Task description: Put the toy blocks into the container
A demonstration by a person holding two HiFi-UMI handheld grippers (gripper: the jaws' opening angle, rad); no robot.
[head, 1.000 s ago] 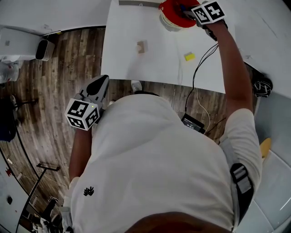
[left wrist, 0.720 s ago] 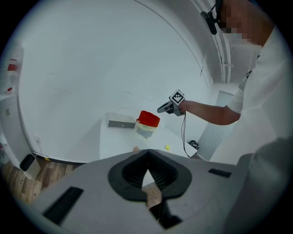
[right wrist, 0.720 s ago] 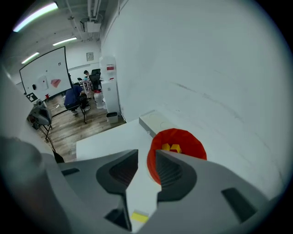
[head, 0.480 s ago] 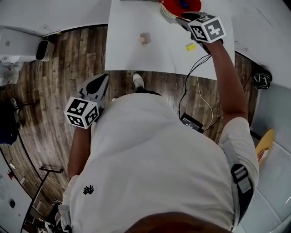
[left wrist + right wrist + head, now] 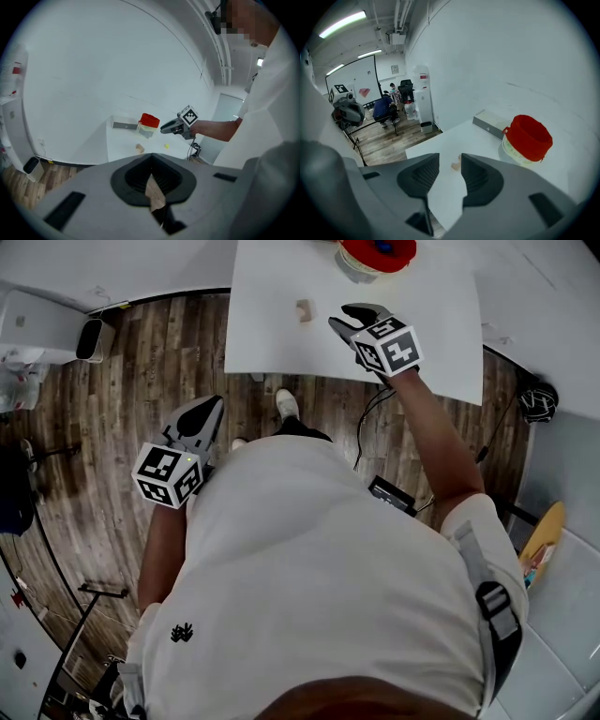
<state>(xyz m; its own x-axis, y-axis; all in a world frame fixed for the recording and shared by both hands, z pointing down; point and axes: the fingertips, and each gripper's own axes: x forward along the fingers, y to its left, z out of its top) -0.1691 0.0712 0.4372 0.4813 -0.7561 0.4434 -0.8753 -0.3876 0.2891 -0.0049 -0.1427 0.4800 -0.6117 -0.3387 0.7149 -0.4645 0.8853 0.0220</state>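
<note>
Block (image 5: 303, 310) beyond right tool (image 5: 346, 317) (untouched)

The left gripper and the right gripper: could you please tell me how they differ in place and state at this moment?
The left gripper hangs over the wooden floor at the person's side; the right gripper reaches out over the white table. The left gripper's jaws are together; the right gripper's jaws stand apart, having just been opening, with nothing gripped between them. Both hold nothing.
</note>
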